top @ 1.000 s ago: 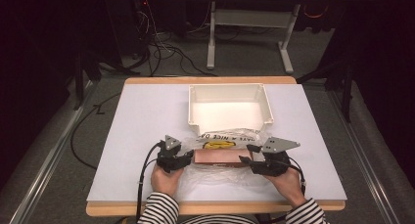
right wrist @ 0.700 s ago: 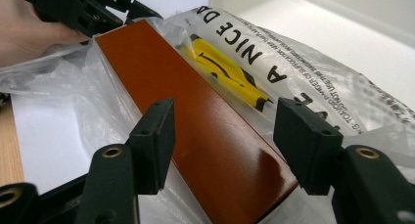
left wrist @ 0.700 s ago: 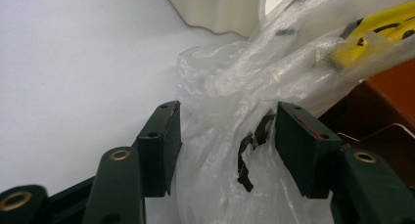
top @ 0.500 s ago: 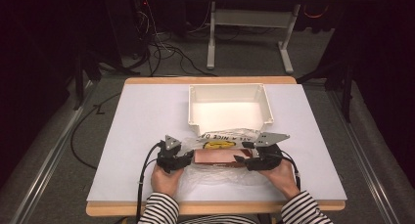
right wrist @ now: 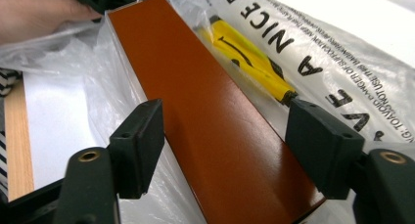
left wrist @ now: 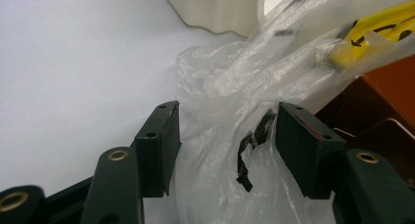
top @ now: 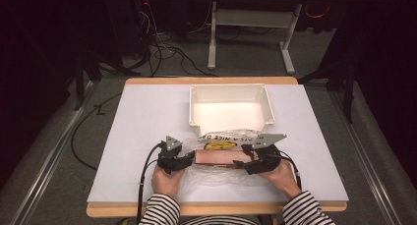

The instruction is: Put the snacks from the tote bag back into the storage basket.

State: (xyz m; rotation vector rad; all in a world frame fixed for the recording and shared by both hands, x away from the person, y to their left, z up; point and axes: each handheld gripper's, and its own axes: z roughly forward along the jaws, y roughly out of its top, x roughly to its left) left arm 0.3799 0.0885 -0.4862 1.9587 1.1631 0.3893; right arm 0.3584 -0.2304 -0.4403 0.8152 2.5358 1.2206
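Left gripper (left wrist: 222, 145) jaws spread around clear plastic bag (left wrist: 230, 87); right gripper (right wrist: 225, 145) spread astride brown box (right wrist: 205, 116) (unclamped).

Left tool (top: 186, 159) jaws apart, right tool (top: 242, 163) jaws apart, seemingly facing inward

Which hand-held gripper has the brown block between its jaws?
The right hand-held gripper: its open jaws straddle the brown block. The left hand-held gripper brackets only crumpled plastic bag.
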